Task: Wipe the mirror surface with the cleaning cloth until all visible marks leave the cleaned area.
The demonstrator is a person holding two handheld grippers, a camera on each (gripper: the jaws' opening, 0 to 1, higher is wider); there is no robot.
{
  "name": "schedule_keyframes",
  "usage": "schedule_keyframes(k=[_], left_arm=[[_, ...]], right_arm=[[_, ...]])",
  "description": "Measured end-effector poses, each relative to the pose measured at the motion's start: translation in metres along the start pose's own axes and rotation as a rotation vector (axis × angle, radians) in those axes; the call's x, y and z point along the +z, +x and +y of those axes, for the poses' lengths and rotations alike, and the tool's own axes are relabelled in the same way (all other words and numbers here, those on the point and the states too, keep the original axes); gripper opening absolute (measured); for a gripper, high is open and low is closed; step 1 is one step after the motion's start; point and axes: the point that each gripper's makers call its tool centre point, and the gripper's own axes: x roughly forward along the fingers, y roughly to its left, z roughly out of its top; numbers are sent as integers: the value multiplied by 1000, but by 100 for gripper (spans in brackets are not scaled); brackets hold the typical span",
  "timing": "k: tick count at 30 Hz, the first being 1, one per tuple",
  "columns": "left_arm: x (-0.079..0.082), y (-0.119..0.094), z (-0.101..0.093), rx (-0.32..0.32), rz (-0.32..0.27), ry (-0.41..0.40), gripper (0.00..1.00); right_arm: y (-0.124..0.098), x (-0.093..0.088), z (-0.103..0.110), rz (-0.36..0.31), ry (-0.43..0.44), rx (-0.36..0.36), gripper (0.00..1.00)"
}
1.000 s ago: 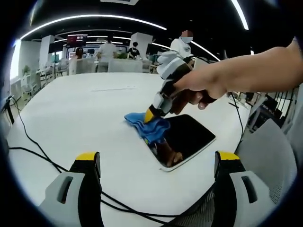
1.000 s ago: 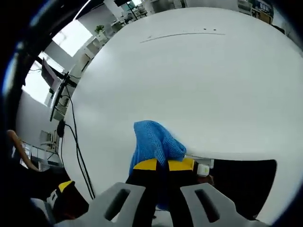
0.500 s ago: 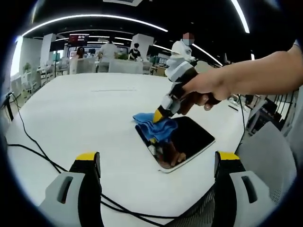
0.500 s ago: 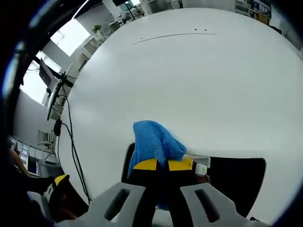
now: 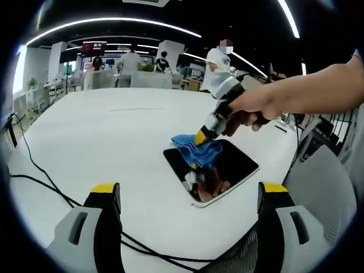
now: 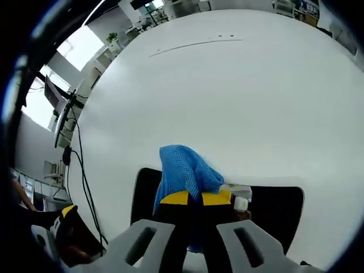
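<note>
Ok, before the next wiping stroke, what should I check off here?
1. Right claw shut on the cloth: ok.
2. Cloth touching the mirror: ok, it sits on the glass.
3. Mirror lying flat on the table: ok.
4. Left claw open and away from the mirror: ok.
5. Cable away from the mirror: ok.
6. Marks gone from the glass: cannot tell, reflections hide them.
</note>
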Motion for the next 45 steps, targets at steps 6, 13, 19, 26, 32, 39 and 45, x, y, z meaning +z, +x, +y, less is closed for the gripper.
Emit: schedule_keyframes(k=[6,13,19,26,32,39,45], left_arm=[[-1,-2,2,7,-2,-19,99],[1,-2,2,7,-11,-5,99],[2,-2,2,10,-13,23,99],[2,-1,2,7,-15,14,99],[2,-1,2,6,-14,16,99],[2,-2,3,15,-11,20,99],[0,-2,4,19,-2,19,99]], right_arm=[[4,3,1,4,-15,-16,0],[4,2,1,-6,-68,-37,0],[3,-3,6,-13,-127,-79,0],[0,-18,11,19,-100,-54,0],[-2,-32,16,25,-36,-7,0],[-5,-42,25,34,-28,20,0],[-6,-49,29,35,-28,38,0]])
